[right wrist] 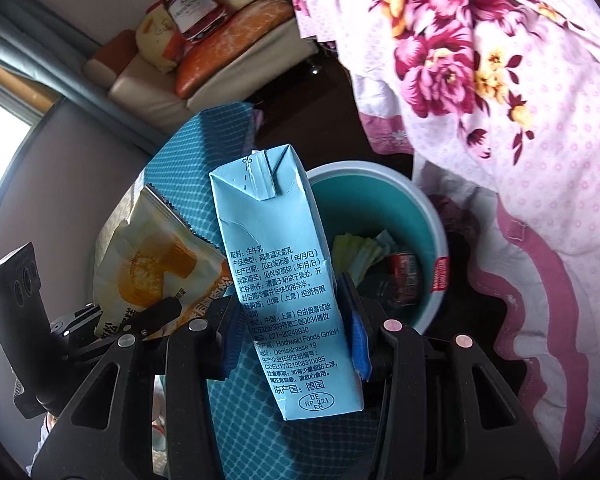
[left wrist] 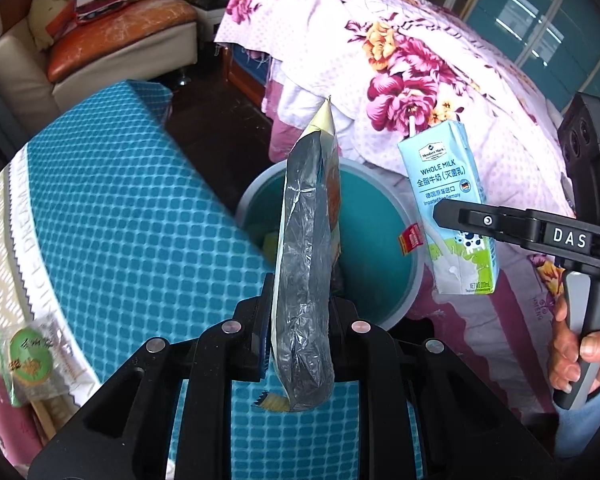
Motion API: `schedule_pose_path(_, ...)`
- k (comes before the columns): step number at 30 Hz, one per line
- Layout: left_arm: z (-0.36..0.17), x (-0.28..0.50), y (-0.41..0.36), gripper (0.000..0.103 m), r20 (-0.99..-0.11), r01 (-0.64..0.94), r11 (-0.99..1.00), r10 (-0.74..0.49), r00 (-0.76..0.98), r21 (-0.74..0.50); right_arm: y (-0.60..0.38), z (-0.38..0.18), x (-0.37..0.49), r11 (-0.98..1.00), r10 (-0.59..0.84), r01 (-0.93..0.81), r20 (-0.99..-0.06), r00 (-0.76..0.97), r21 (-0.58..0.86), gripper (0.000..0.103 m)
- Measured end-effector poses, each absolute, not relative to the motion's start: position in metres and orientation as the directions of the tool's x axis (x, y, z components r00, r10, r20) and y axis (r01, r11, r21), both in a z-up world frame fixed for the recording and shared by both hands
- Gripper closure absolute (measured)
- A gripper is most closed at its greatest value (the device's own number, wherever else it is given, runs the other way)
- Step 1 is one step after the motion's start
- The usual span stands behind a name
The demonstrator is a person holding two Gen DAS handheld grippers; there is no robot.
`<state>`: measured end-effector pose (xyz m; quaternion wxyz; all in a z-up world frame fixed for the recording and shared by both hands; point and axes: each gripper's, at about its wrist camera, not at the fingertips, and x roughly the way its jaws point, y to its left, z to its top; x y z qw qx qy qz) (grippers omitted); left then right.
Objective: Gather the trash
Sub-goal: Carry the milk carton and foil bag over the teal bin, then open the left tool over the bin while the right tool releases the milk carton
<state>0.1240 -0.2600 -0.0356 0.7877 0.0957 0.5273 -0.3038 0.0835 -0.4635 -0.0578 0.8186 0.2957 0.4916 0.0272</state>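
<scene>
The left gripper (left wrist: 300,312) is clamped on a flattened snack bag (left wrist: 306,280), which stands up out of its jaws with the bin (left wrist: 404,240) just beyond and below the tips. Let go from here, the limp bag could catch the rim or drop onto the blue mat (left wrist: 120,200). The right gripper (right wrist: 292,332) pinches a milk carton (right wrist: 284,280), the bin ahead and right of its jaws; it could glance off the rim. Both grippers point steeply down.

Bin (right wrist: 428,216) contents partly hidden behind carton (right wrist: 284,272).
</scene>
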Motion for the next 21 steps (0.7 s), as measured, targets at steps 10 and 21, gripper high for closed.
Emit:
schedule_pose_path(10, -0.038, 0.119, -0.270, 0.022, -0.883, 0.561, 0.819, -0.348, 0.316, -0.122, -0.477, -0.063, 0.082, 0.825, 0.317, 0.272, -0.804, 0.503, 0.496, 0.062)
schedule_pose_path(21, -0.036, 0.110, -0.242, 0.013, -0.881, 0.532, 0.833, -0.360, 0.307, -0.155, -0.464, -0.064, 0.087, 0.844, 0.292, 0.282, -0.832, 0.472, 0.455, 0.062)
